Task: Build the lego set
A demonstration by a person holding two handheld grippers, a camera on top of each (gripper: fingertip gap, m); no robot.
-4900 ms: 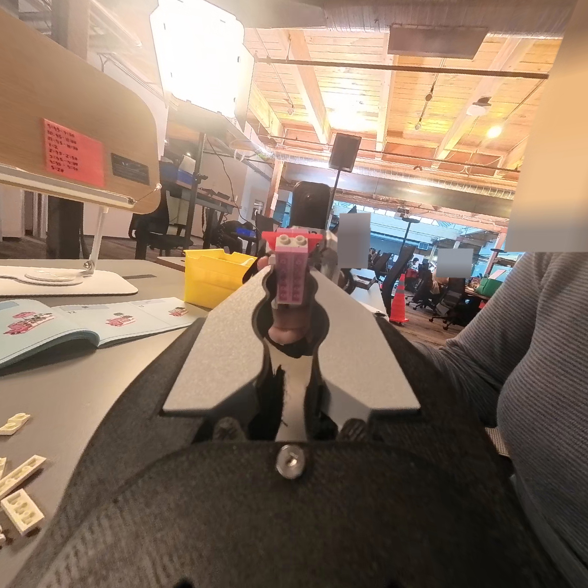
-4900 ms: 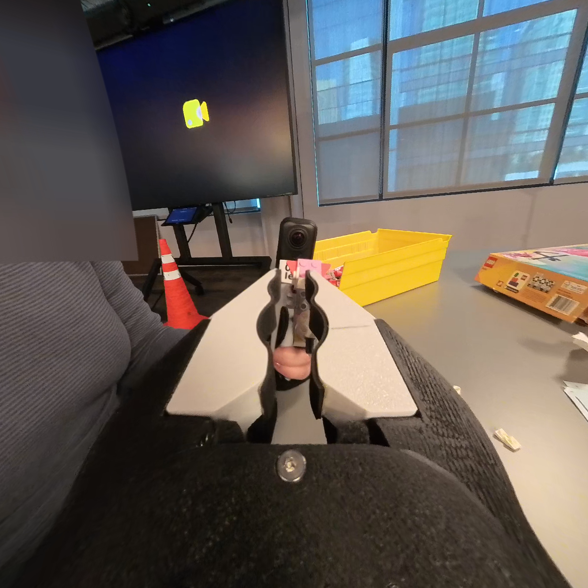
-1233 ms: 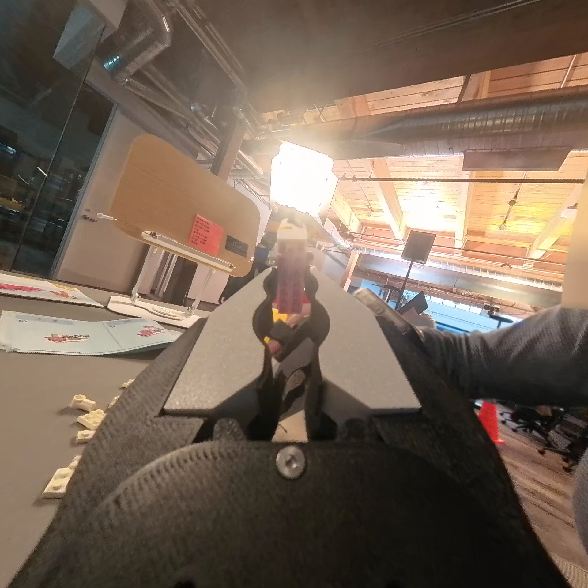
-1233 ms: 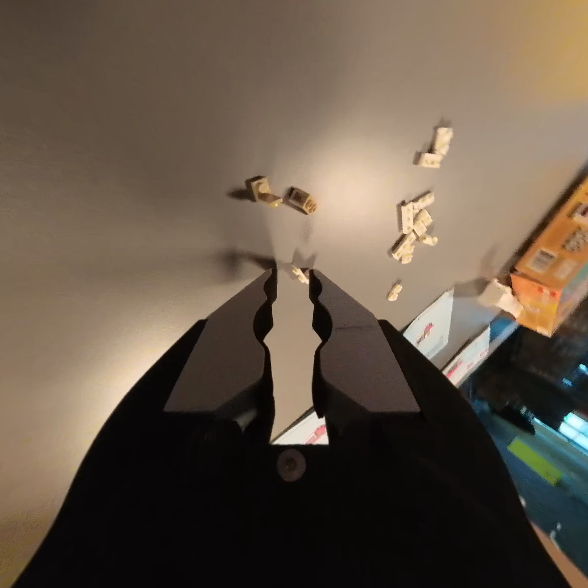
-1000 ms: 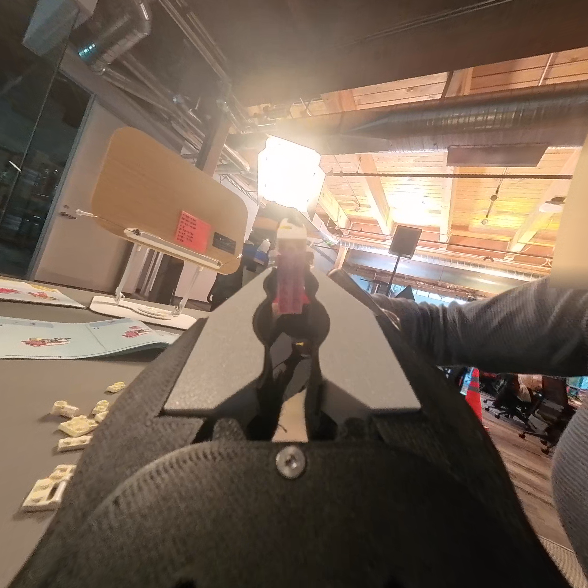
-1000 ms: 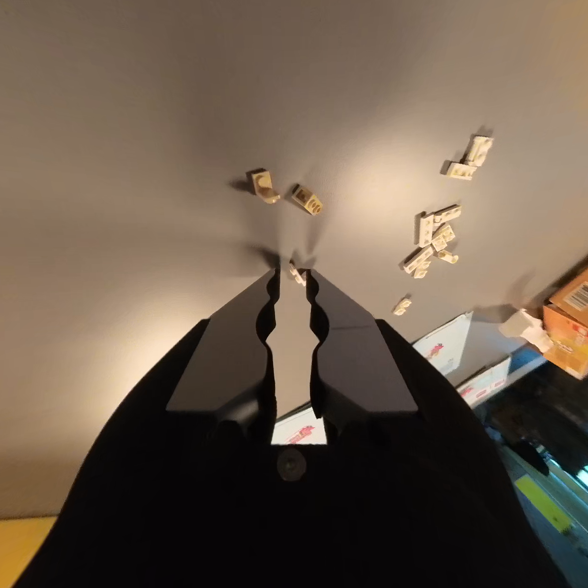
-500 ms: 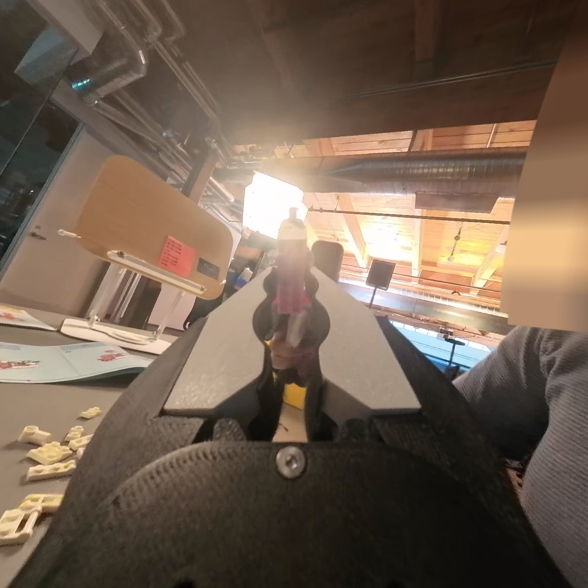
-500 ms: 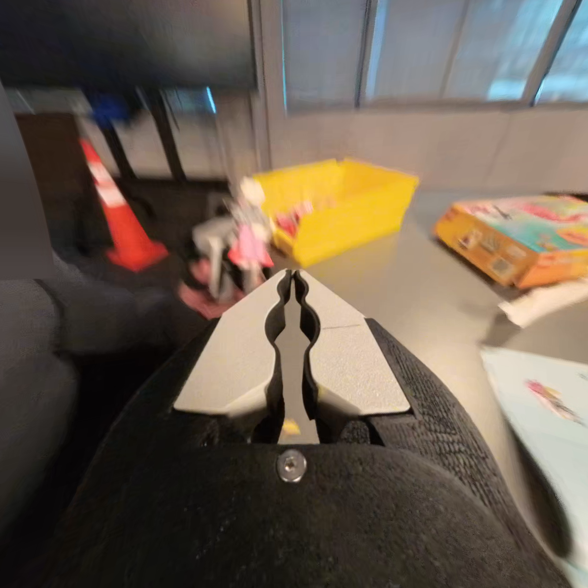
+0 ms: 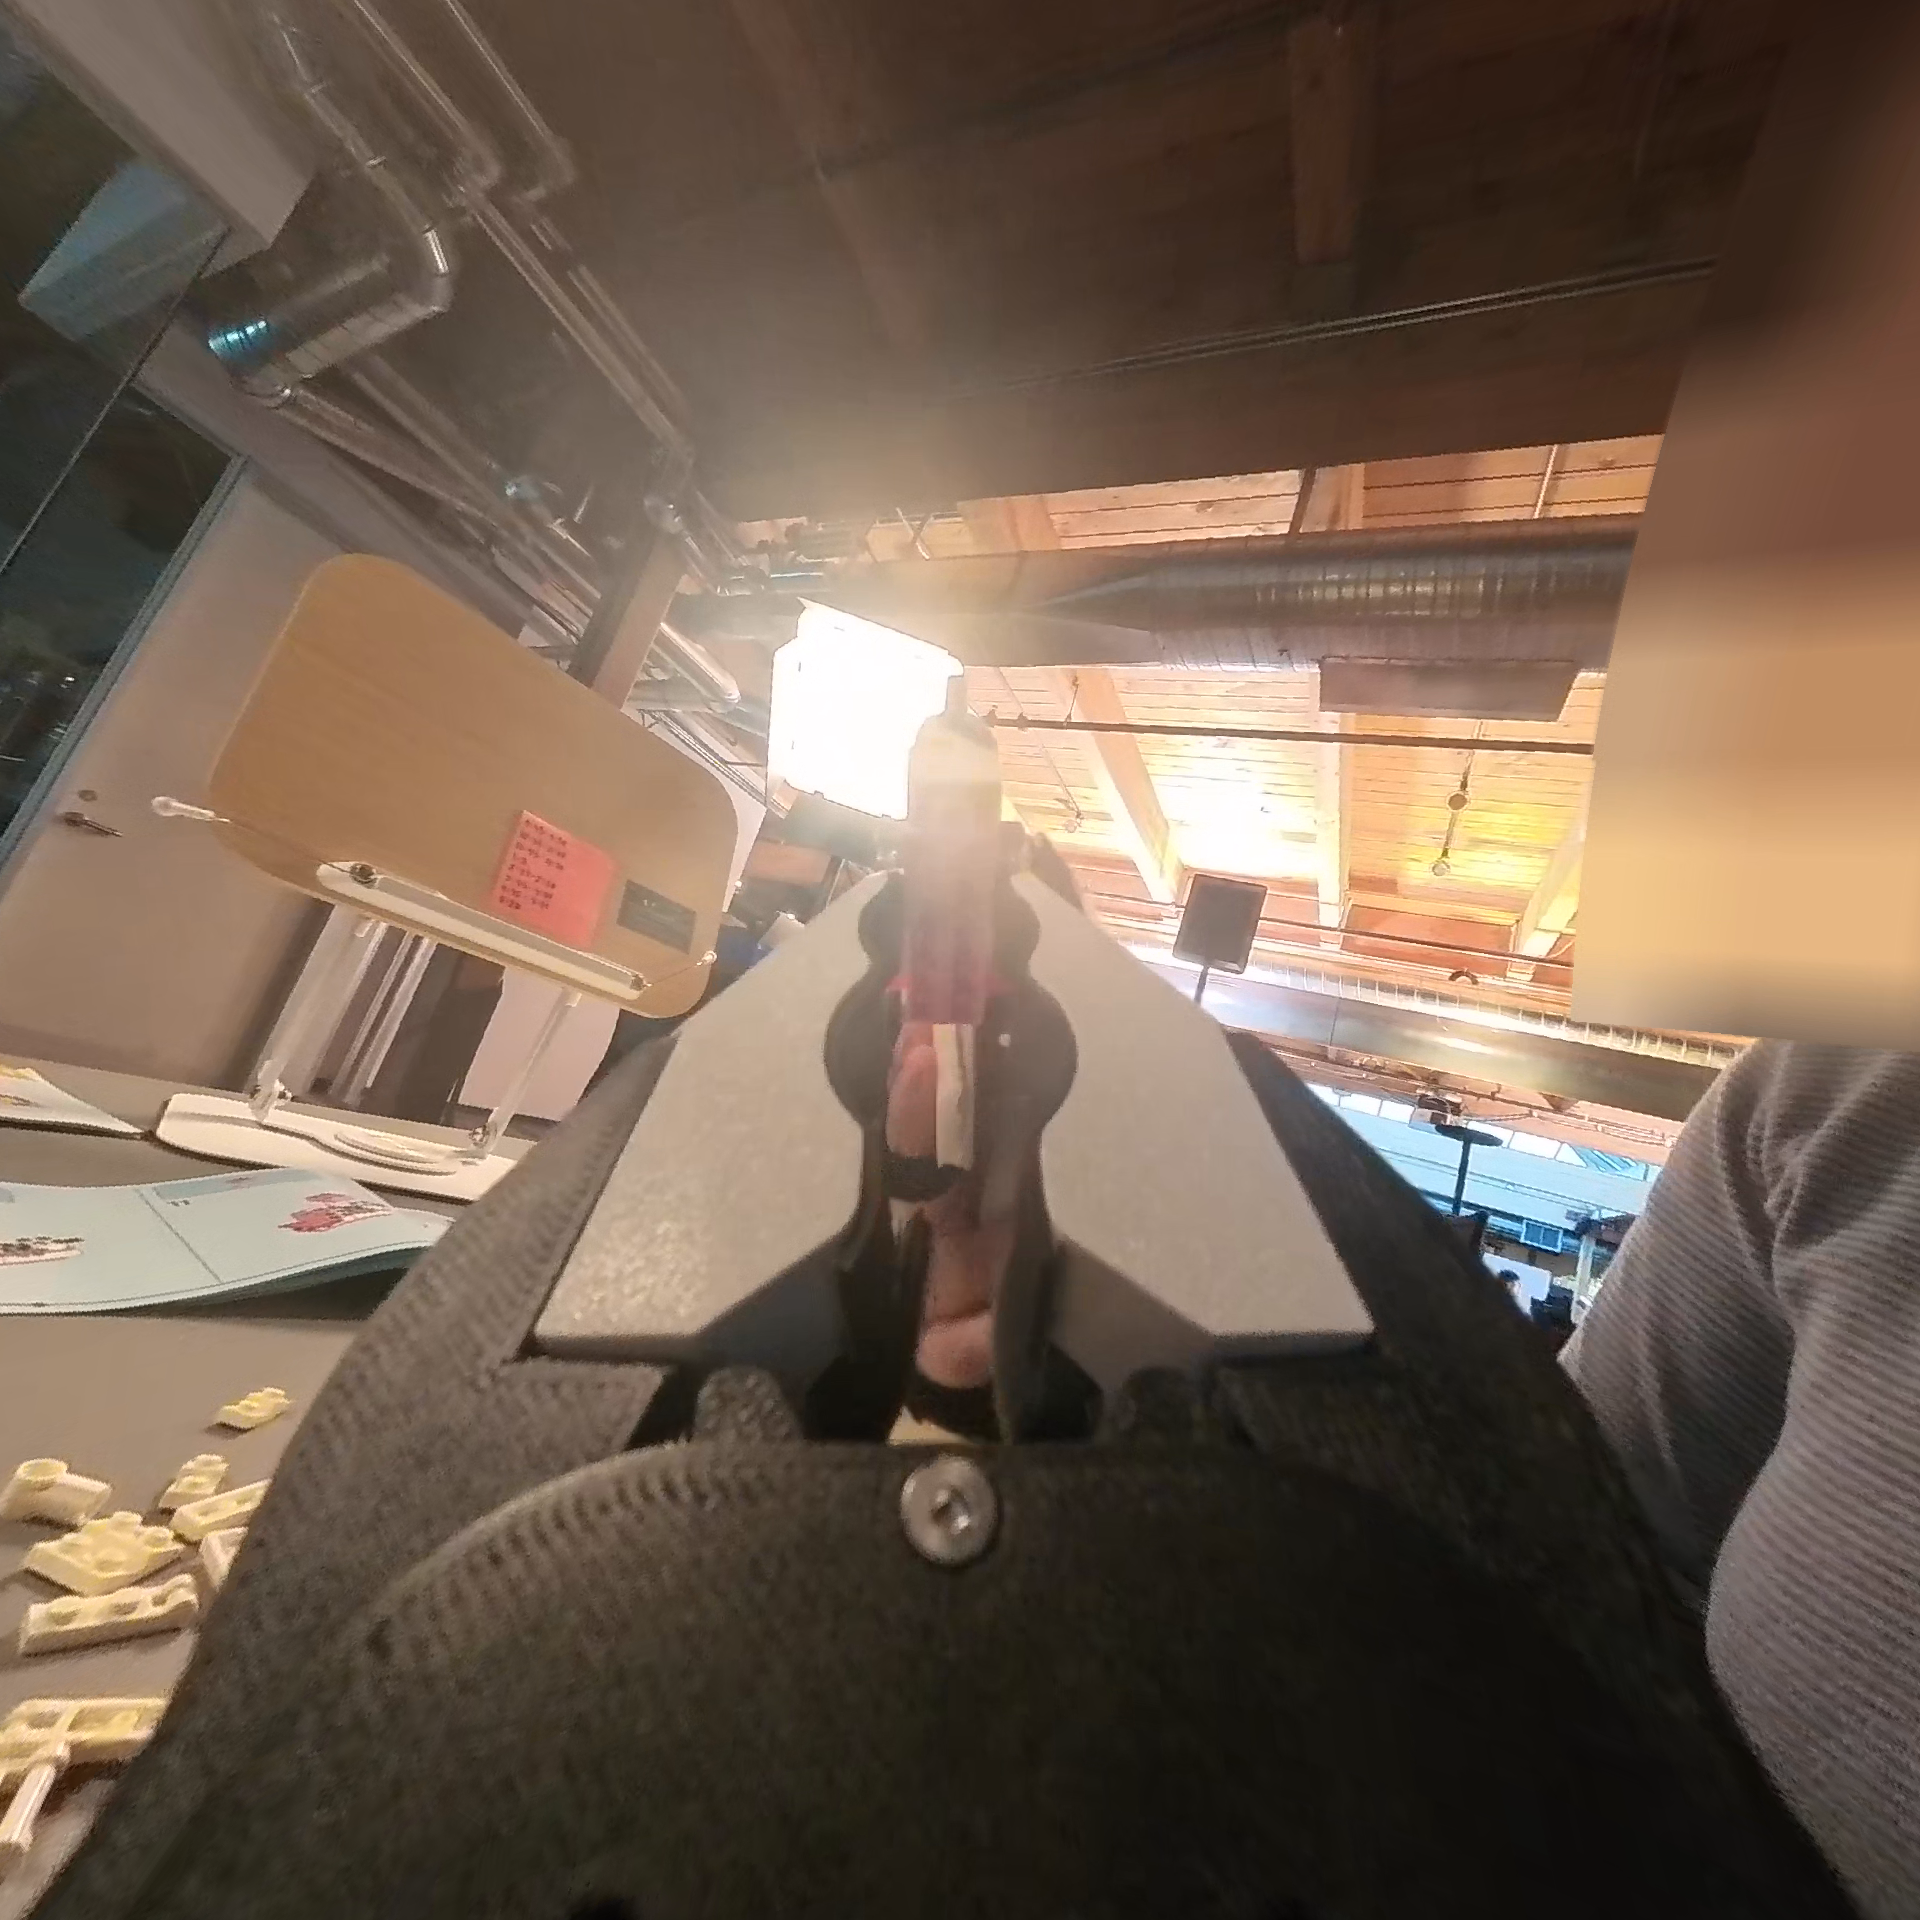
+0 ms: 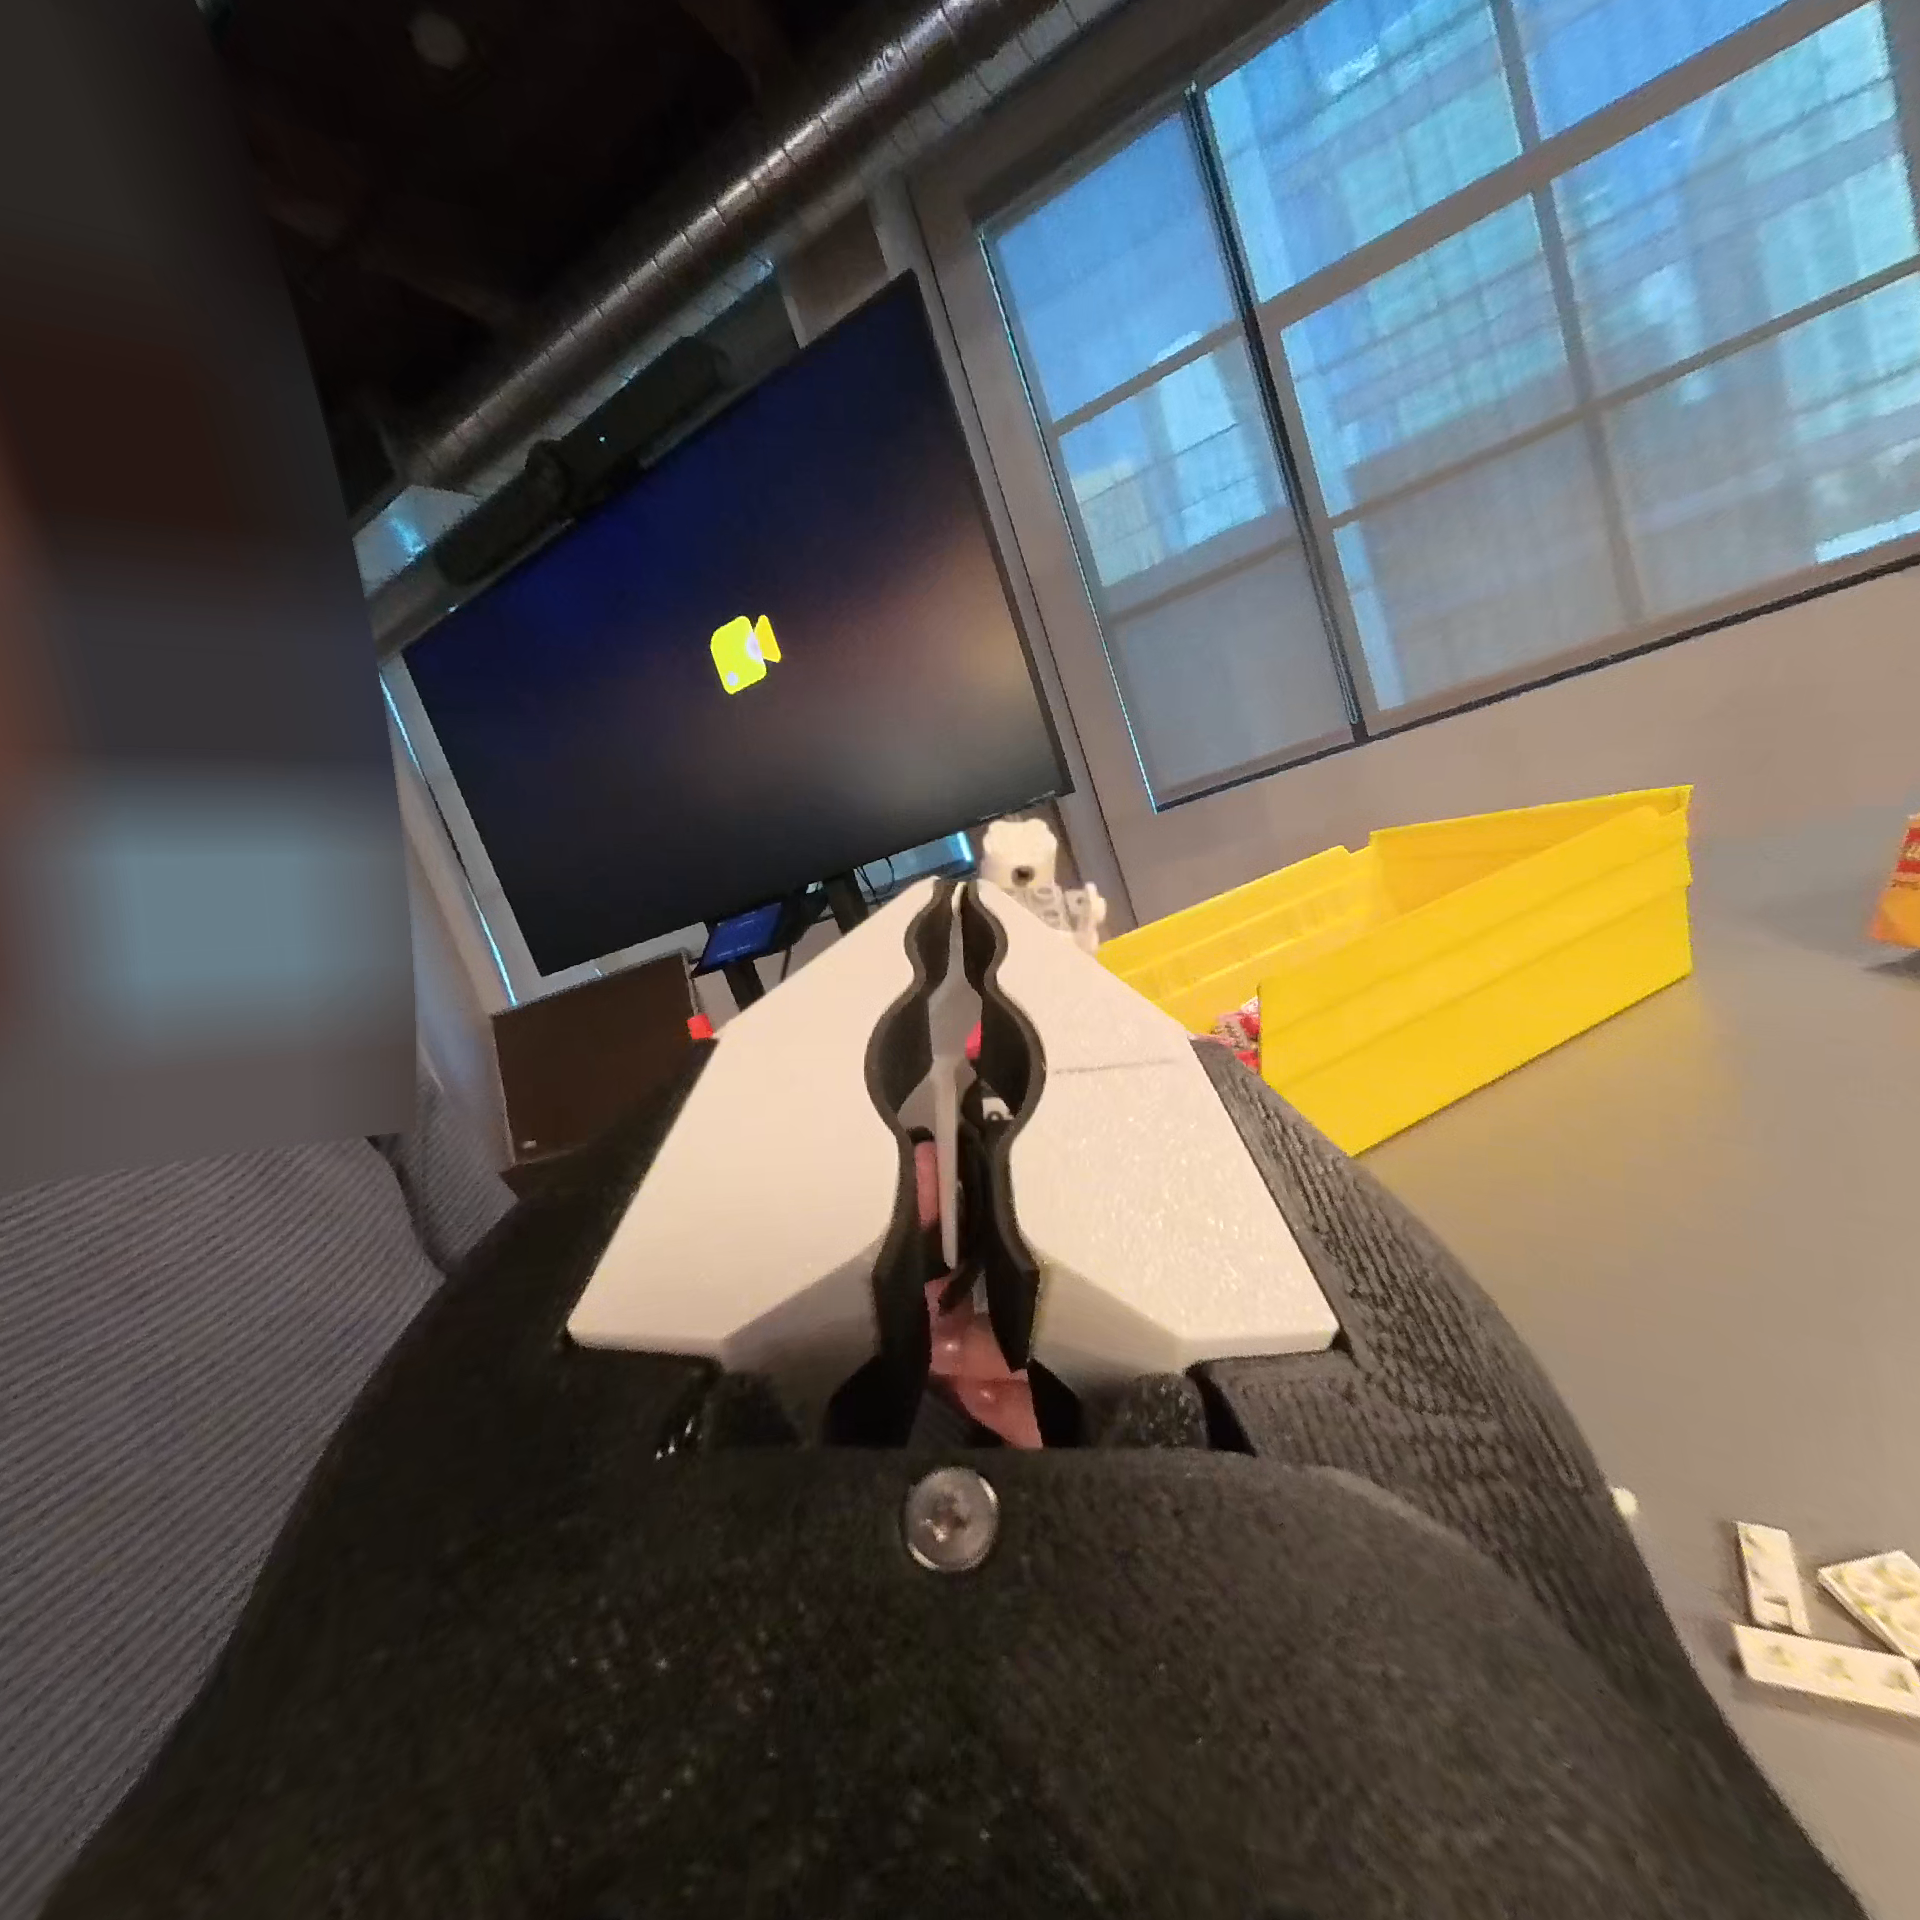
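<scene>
Left gripper raised above tabletop; jaws clenched on pink brick assembly, white piece at its top. Cream bricks scattered on tabletop at lower left, booklet beyond. Right gripper jaws pressed together, tips meeting; whether small piece was pinched could not be told. Yellow bin near, to right.

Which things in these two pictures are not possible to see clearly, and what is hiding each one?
- Left wrist view: the pink and white brick stack in the left gripper is washed out at its top by the bright lamp.
- Left wrist view: cream pieces are cut off by the left edge.
- Right wrist view: whether the shut right gripper pinches anything cannot be told.
- Right wrist view: the yellow bin contents are mostly hidden by its wall.
- Right wrist view: the orange box is cut off by the right edge.
</scene>
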